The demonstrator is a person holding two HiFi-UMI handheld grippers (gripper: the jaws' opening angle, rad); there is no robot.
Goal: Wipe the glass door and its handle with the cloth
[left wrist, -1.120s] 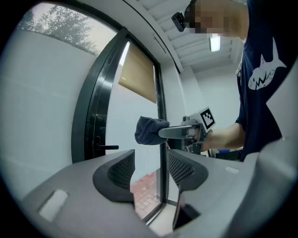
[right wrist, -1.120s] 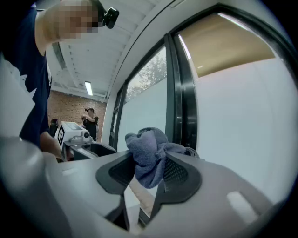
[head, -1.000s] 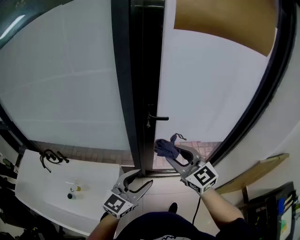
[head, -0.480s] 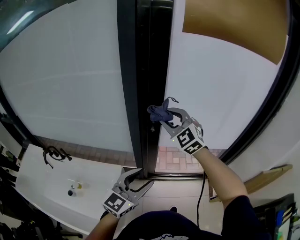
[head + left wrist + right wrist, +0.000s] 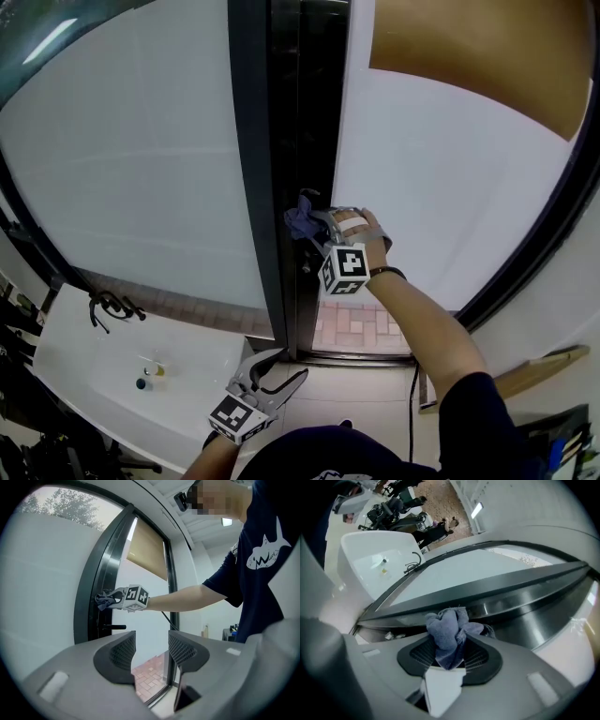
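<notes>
Rising from sill level over the last second, the right tool (image 5: 317,225) now sets the cloth (image 5: 300,217) at the dark, glossy metal door frame (image 5: 298,112), just above the slim lever handle (image 5: 112,627). Its jaws are clamped on the cloth, a soft, crumpled blue-grey wad bulging past the ribbed pads. Judgement: wiping is only starting, and the smooth frosted glass door (image 5: 441,187) remains to do. The left tool (image 5: 279,366) hangs low, jaws apart, empty.
</notes>
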